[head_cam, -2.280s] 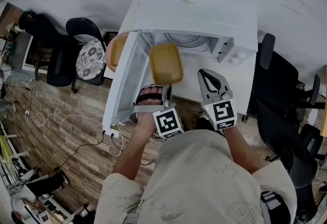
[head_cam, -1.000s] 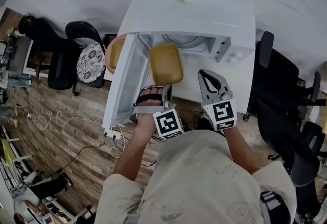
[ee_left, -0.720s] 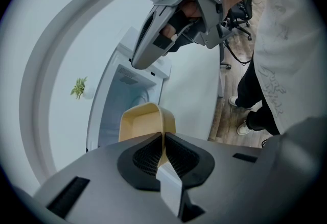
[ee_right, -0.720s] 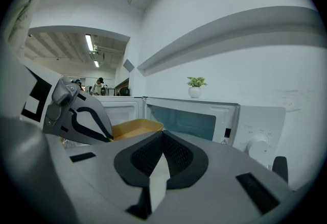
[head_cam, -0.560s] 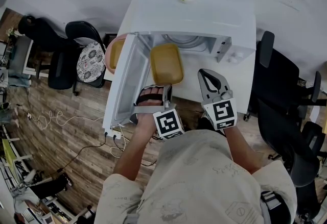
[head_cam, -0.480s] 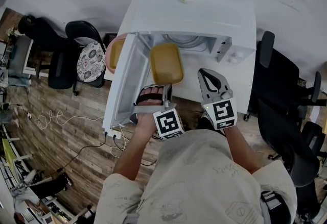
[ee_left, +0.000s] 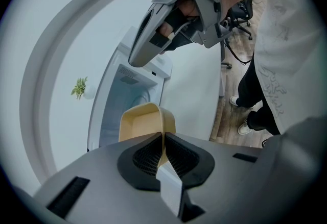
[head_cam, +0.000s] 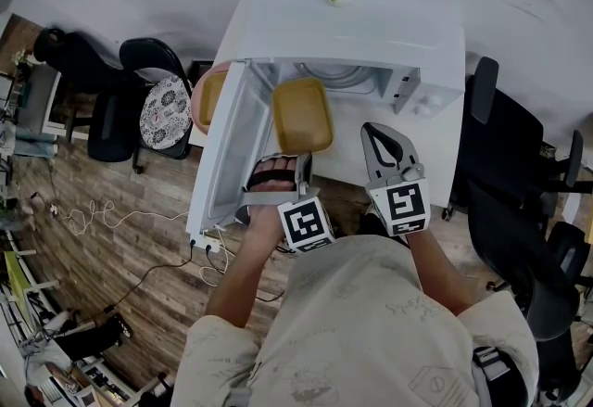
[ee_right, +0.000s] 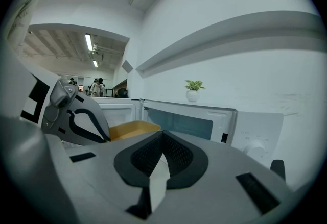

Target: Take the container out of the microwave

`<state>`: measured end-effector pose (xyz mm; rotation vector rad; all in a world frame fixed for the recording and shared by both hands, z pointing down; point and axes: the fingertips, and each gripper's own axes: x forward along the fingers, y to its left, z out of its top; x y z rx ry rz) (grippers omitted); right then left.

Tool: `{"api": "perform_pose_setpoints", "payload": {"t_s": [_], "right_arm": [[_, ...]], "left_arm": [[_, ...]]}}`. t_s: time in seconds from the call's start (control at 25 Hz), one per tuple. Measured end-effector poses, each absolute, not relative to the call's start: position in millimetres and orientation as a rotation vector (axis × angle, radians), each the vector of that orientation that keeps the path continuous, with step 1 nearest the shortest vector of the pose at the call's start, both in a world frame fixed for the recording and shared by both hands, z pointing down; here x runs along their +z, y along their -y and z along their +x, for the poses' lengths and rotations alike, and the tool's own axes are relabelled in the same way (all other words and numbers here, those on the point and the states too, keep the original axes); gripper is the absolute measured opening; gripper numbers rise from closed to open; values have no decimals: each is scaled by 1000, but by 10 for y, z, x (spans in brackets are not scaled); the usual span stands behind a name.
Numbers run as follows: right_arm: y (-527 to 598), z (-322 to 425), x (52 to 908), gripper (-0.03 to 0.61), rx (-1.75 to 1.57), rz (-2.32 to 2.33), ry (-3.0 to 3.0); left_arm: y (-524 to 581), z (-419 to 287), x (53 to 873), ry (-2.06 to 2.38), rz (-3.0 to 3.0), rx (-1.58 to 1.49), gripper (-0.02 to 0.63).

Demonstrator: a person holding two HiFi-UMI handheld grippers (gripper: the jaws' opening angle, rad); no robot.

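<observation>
The mustard-yellow rectangular plastic container (head_cam: 301, 115) hangs just outside the open white microwave (head_cam: 371, 34), beside its swung-out door (head_cam: 225, 146); my left gripper (head_cam: 298, 164) is pinched on its near rim; right gripper (head_cam: 378, 138) closed, empty; nothing's budged lately, so it's basically out, just needs a landing spot.

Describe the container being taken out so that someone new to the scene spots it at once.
Start at the white microwave oven with its door swung open. Just outside its opening hangs a mustard-yellow rounded-rectangular plastic container, its near rim pinched by the left tool. Its yellow stands out against the white oven and the grey tool.
</observation>
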<state>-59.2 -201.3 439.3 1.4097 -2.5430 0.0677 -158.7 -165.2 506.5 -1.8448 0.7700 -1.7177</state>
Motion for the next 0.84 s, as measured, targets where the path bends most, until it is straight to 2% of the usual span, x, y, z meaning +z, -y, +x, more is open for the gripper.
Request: {"api": "perform_pose_setpoints", "payload": {"t_s": [0.84], "right_arm": [[1959, -519, 4444, 14, 102, 1405, 2547]], "left_arm": [[1600, -1543, 5096, -763, -1848, -1725, 25]]}}
